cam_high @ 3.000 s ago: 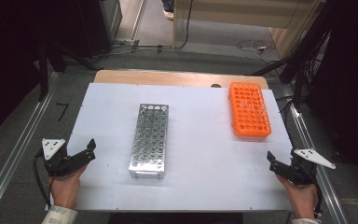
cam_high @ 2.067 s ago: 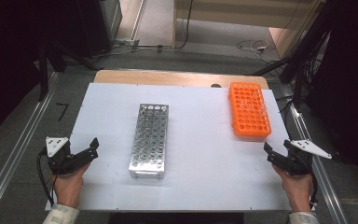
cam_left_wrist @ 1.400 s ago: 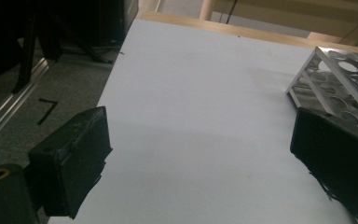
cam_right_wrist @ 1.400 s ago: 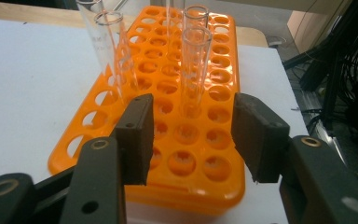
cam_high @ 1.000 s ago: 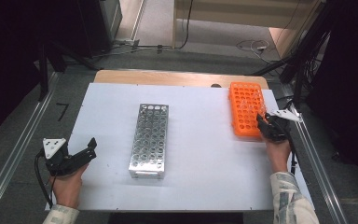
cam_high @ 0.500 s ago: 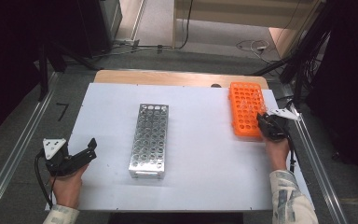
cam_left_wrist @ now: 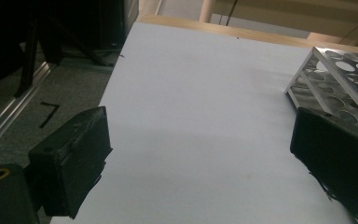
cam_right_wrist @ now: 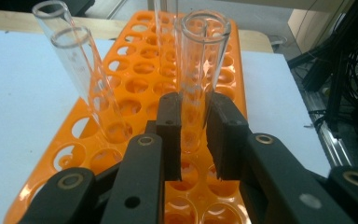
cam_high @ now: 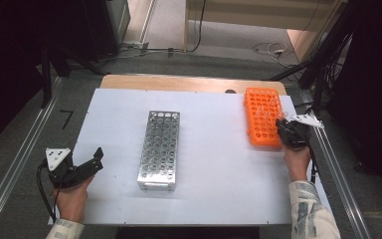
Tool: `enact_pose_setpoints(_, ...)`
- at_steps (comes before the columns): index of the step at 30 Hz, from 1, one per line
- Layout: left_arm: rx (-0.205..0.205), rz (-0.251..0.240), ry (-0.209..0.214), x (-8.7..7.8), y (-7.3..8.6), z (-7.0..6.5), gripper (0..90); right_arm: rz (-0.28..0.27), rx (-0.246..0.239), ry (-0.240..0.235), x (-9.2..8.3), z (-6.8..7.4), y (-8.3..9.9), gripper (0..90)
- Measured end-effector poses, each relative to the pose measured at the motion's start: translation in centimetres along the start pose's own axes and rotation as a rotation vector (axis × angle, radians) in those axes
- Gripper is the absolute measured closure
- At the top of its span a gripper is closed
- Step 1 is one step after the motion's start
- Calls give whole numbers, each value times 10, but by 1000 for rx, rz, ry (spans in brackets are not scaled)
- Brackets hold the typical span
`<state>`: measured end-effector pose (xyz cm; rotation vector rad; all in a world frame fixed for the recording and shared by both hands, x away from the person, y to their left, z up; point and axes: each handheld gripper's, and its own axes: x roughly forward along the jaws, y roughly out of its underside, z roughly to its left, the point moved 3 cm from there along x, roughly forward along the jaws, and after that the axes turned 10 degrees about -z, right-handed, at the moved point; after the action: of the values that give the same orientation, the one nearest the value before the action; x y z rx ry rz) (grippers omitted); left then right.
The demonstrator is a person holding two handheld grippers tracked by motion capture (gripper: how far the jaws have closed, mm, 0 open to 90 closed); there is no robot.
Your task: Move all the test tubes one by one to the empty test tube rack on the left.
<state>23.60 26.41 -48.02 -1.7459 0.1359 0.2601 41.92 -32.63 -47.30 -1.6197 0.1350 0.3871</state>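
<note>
A: Status? Where's the tube?

B: Right tool has its jaws clamped on a glass test tube, low on the body. The jaws have just been closing, with the tube between them. The tube stands upright, its foot in a well of the orange rack near that rack's 5 o'clock corner. Nothing lifted yet, as far as the frames show.

A: Other tubes?

B: Two more glass tubes in the same rack, at about 10 and 12 o'clock from the held one in the right gripper view. Both seated, the nearer one tilted.

A: Metal rack?

B: Metal rack sits mid-bench, well apart from the orange one, at its 8 o'clock in the high view. Every hole that shows looks empty, so no transfer is done.

A: Left side?

B: Left tool is parked at the bench's 8 o'clock corner, jaws wide apart, holding nothing. The metal rack's corner sits at its 2 o'clock in the left gripper view.

A: So progress?

B: Early, by my judgement. The first grasp is made. Left to do, probably: pull the tube straight up clear of its well, carry it across, seat it in the metal rack, then the other two.
</note>
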Motion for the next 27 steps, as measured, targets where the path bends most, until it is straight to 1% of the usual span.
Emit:
enact_pose_setpoints(8,19,-3,2,-1,0,-2,49,-31,11,1,-9,-2,-11,736)
enact_pose_setpoints(10,23,-6,3,-1,-1,-2,49,-36,18,-3,-11,-3,-13,736)
enact_pose_setpoints(13,24,-10,6,-1,-1,-3,49,-40,16,-13,-18,-2,-16,737)
enact_pose_setpoints(16,31,-9,13,-3,-2,-5,49,-38,17,-30,-25,0,-18,736)
enact_pose_setpoints(17,33,-9,19,-3,-2,-5,49,-38,17,-30,-25,0,-18,736)
enact_pose_setpoints(18,32,-11,17,-3,-2,-6,49,-34,17,-39,-28,1,-18,737)
enact_pose_setpoints(19,31,-15,19,-3,-2,-7,49,-30,29,-63,-32,4,-19,736)
enact_pose_setpoints(22,39,-17,25,-5,-3,-10,49,-24,16,-85,-41,9,-20,737)
enact_pose_setpoints(24,41,-21,32,-6,-3,-12,49,-22,10,-90,-43,11,-20,737)
enact_pose_setpoints(26,46,-21,44,-7,-4,-15,49,-10,2,-109,-51,15,-17,737)
enact_pose_setpoints(27,49,-18,50,-7,-4,-16,57,-6,-4,-110,-54,17,-16,737)
